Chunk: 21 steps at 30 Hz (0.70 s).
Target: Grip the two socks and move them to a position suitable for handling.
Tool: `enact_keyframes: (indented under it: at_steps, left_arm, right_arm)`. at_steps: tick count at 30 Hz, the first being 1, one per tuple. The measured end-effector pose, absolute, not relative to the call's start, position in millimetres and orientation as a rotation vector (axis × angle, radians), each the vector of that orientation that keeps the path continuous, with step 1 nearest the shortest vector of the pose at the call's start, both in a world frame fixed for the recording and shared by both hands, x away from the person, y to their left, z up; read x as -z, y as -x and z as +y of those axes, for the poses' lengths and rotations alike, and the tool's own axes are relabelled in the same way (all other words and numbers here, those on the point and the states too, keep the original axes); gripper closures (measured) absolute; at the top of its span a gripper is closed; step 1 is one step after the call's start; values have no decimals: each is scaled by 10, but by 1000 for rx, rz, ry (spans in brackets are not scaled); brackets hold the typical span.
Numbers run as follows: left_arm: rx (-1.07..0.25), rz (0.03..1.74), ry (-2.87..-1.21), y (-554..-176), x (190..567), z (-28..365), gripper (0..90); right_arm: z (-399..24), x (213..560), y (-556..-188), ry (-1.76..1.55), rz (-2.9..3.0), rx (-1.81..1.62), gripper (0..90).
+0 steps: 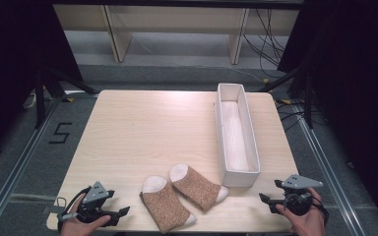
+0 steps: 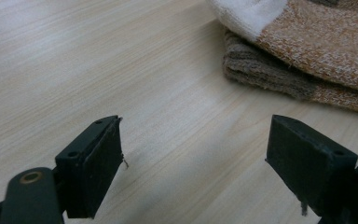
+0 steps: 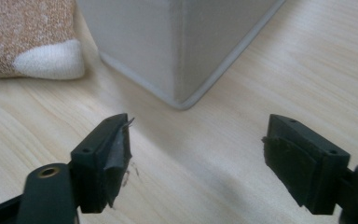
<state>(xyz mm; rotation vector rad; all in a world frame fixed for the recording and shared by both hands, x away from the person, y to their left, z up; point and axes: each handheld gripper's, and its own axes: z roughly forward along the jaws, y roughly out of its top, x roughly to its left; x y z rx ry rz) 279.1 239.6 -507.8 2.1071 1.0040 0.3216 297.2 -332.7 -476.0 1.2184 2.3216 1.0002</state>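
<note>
Two brown socks with white toes and heels lie near the table's front edge, the left sock (image 1: 166, 203) and the right sock (image 1: 197, 187) touching each other. A long white box (image 1: 236, 133) stands empty just behind the right sock. My left gripper (image 1: 123, 212) rests at the front left corner, open and empty, pointing at the socks (image 2: 307, 51). At the front right my right gripper (image 1: 267, 197) is open and empty too, facing the box's near corner (image 3: 177, 51) and a sock's white toe (image 3: 51, 63).
The light wooden table (image 1: 147, 132) has bare room across its left and middle. Dark floor, metal rails and cables surround it, and a floor marking "5" (image 1: 60, 132) lies to the left.
</note>
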Motion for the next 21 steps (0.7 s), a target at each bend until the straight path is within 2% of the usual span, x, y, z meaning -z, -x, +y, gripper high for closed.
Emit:
enact_keyframes:
  at_steps: [3, 9, 19, 21]
  left_arm:
    - [-324, 1006, -2103, -2795, 5076, 2397, 172]
    - [-321, 1005, -2104, -2818, 5075, 2398, 170]
    - [-285, 1015, -2067, -2854, 5050, 2368, 171]
    - [-281, 1012, -2066, -2857, 5046, 2357, 206]
  right_arm:
    - [-3317, 4771, -2981, -1221, 2317, -1017, 162]
    - [-3262, 4722, -2980, -1133, 2337, -1054, 265]
    - [-3188, 4689, -2969, -1103, 2339, -1109, 324]
    - [-3139, 4681, -2947, -1111, 2362, -1124, 331]
